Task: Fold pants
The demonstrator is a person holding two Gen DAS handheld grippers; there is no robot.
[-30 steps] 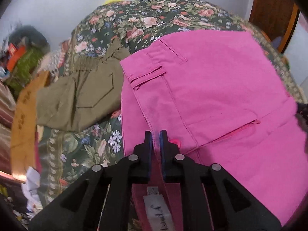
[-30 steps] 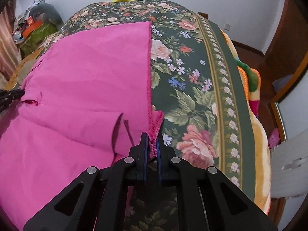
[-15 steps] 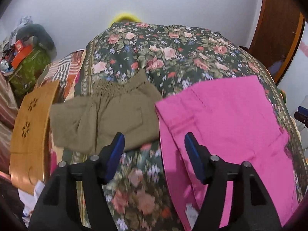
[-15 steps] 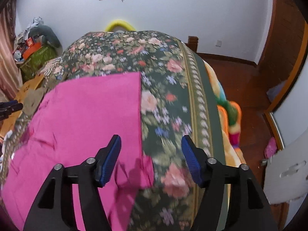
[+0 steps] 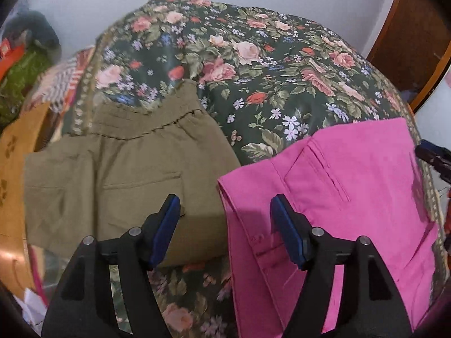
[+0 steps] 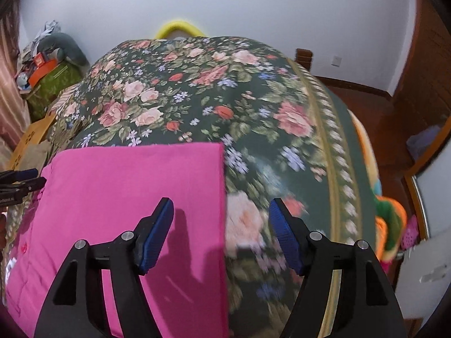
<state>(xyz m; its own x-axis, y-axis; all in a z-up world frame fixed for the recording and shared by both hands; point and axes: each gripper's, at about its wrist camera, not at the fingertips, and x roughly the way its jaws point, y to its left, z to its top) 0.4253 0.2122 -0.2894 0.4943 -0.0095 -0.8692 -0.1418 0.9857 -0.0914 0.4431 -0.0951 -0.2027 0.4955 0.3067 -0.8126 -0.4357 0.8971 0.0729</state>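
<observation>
Hovering above the bed, both tools stand released with nothing between the pads, their jaws having just been opening: the left tool straddles the gap between the folded olive pants and the pink pants, the right tool hangs over the pink pants' right edge. These lie flat between the tools, apparently long axis side to side, equally near each.
</observation>
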